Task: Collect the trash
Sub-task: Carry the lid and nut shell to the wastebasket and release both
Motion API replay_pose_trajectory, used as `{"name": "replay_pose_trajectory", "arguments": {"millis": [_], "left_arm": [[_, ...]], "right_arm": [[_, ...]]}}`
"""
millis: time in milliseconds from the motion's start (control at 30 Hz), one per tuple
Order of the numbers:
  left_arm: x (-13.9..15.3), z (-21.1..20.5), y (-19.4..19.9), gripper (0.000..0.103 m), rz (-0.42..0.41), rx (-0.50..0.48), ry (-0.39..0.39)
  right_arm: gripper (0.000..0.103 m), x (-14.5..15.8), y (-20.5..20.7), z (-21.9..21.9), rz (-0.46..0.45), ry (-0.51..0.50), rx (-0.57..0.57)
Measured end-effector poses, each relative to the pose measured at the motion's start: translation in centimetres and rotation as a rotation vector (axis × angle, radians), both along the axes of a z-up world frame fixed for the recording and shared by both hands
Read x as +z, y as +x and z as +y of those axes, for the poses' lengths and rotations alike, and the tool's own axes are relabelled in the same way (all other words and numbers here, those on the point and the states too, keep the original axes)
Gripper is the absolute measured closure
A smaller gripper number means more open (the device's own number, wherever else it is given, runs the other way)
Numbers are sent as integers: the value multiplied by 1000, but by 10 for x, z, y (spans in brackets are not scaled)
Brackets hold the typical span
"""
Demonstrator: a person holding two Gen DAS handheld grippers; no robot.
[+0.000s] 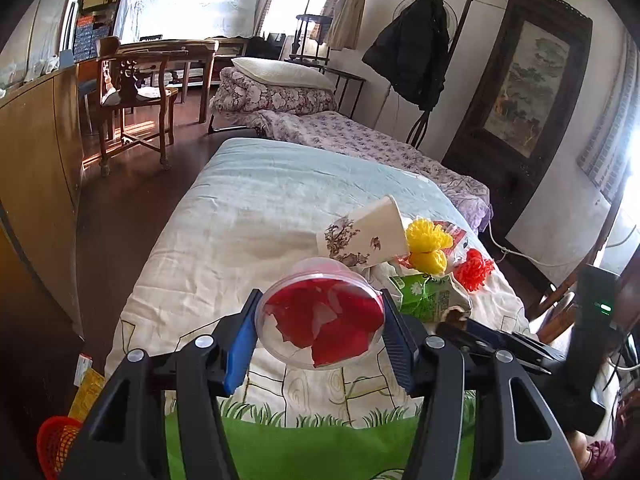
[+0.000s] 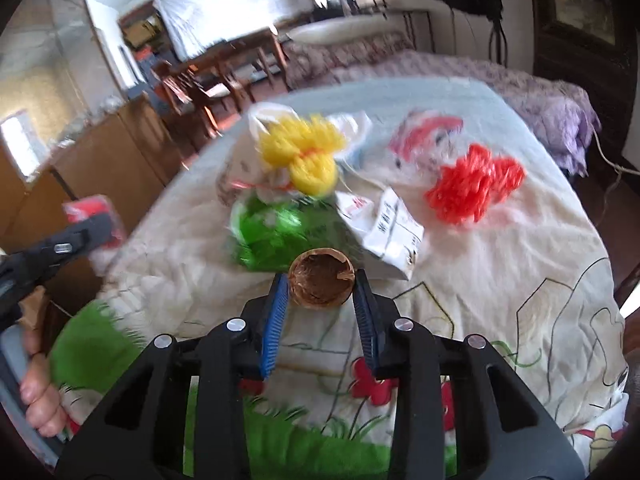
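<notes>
Right wrist: fingers pinch a walnut shell (hollow, brown).

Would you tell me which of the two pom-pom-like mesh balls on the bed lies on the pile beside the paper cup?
The yellow mesh ball, touching the paper cup; the red mesh ball lies apart, off to the right.

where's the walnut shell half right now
In the right wrist view the walnut shell half sits low centre, pinched between the right claw's blue pads, just in front of the green packet on the bed quilt.
</notes>
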State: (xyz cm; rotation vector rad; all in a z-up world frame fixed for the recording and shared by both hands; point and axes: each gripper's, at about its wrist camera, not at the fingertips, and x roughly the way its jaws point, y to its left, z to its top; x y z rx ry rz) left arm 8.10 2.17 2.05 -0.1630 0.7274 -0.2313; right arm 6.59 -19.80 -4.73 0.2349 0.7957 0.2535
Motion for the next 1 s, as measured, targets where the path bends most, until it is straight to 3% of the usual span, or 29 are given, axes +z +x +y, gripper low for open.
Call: {"name": "replay_pose_trajectory", "arguments": {"millis": [200,367,467,733,867,967,1000], "left_arm": [[0,11,-1,46,8,6,-52],[2,17,-5,46,14,8,-86],[6,39,-18,46,22,30,-156],[35,147,-94,46,-42,245,-66],[2,203,-133,46,57,366,-13],[-46,234,-156,46,184,436,7],[-57,240,-160,38,215,453,21]], "right_arm": [[69,13,-35,-7,-87,50,36],[69,17,-40,-6,-104,33,36],[69,16,-40,-7,-103,47,29],[68,19,-40,-10,-107,61,30],[68,20,-42,-8,-120,51,34],[68,21,-44,-6,-121,53,30],[68,21,-45,-4,-121,55,29]]}}
